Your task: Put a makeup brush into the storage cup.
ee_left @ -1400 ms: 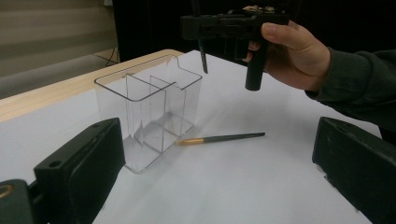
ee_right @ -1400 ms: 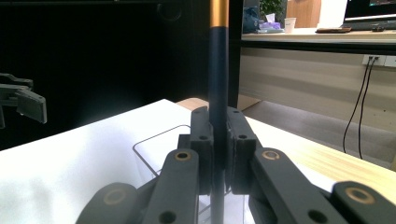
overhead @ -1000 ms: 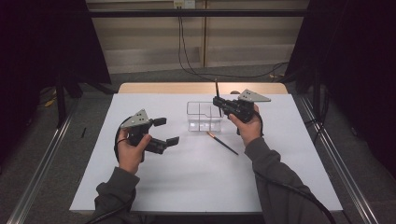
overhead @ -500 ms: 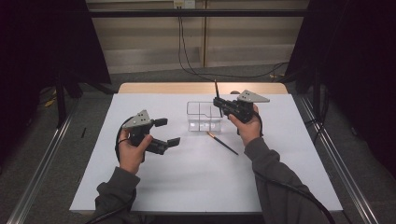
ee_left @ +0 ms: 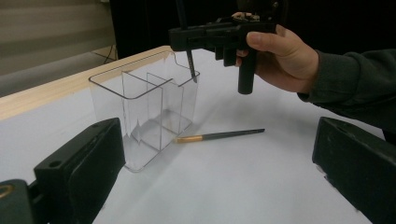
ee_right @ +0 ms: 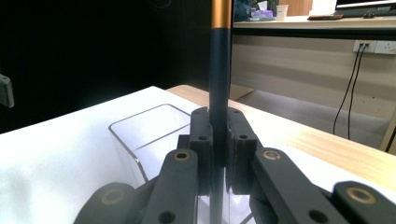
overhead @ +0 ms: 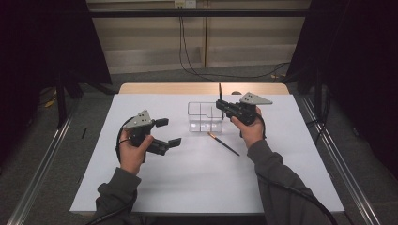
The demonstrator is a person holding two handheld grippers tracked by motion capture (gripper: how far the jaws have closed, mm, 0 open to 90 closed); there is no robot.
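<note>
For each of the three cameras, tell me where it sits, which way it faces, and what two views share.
High view: above the person's side, looking forward and down on the white table; both forearms, left gripper, right gripper.
Left gripper view: low between its open fingers, facing the clear organizer and the lying brush.
Right gripper view: along its fingers, shut on an upright brush.
All three share the organizer.

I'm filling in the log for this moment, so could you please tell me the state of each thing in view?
Right tongs: shut on held brush.
Held brush: upright, tip at organizer rim.
Left tongs: open, holding nothing.
Clear organizer: upright, looks empty.
Second brush: lying flat on table.
</note>
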